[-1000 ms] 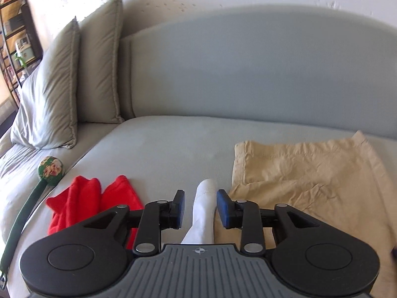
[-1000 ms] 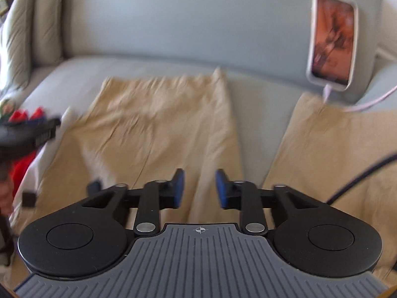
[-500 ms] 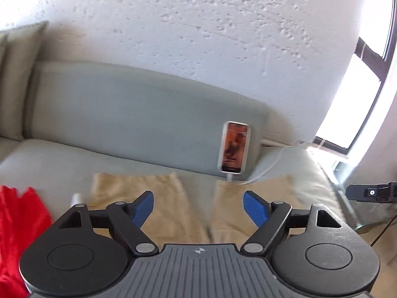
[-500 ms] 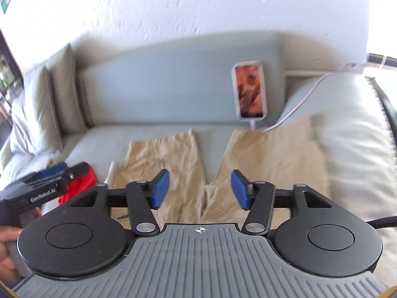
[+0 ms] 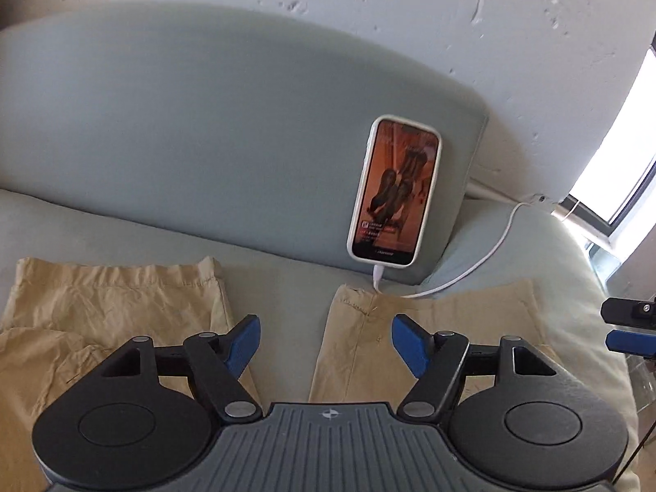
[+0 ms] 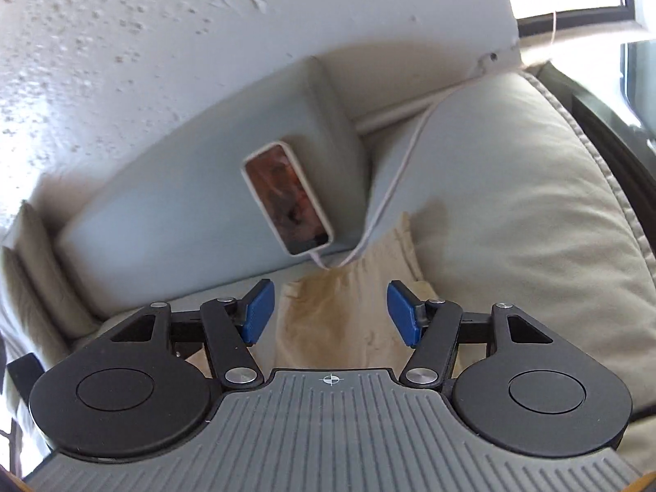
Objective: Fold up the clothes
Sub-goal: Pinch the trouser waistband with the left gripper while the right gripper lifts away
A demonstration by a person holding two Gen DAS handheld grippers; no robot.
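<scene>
The phone leans upright against the sofa's back cushion, a white cable running from its foot off toward the window side. Just below it lie the tan trousers, legs spread flat on the seat, one leg under the phone, the other off to the left of it. The cable's plug end rests on the hem nearest the phone.

The left gripper hangs over the gap between the legs, jaws spread, nothing between them; they have just narrowed a little after springing apart. The right gripper hangs over the leg below the phone, jaws likewise spread and empty (they too have just eased in slightly).

The left view alone shows both legs, and the right gripper's tip at its edge, right of the phone. The right view, tilted, shows a pale cushion right of the phone and pillows far left.

A second ago the left jaws stood near a white sock beside red cloth; neither now shows.
</scene>
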